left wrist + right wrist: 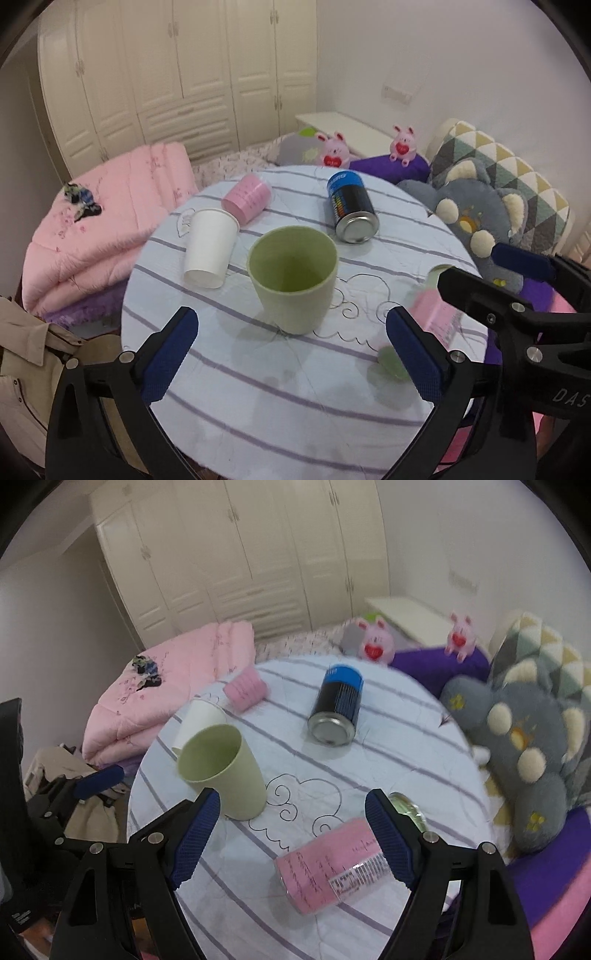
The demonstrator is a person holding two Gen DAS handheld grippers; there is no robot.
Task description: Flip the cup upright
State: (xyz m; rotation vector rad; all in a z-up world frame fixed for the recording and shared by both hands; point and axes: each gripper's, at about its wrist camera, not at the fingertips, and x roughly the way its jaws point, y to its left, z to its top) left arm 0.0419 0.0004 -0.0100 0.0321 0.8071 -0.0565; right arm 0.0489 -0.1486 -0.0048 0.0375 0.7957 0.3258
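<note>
A light green cup (pixel 293 275) stands upright, mouth up, in the middle of the round striped table (pixel 258 406); it also shows in the right wrist view (pixel 221 771). My left gripper (pixel 291 354) is open and empty, just short of the cup. My right gripper (pixel 291 834) is open and empty over a pink bottle (pixel 332 867) lying on its side. It appears from outside in the left wrist view (pixel 495 273). The left gripper appears at the left edge of the right wrist view (pixel 98 781).
A white paper cup (pixel 210 253) lies on its side left of the green cup. A pink cup (pixel 247 199) lies behind it. A blue and black can (pixel 351 206) lies at the back. A pink quilt (pixel 103 229) and plush toys (pixel 476 218) surround the table.
</note>
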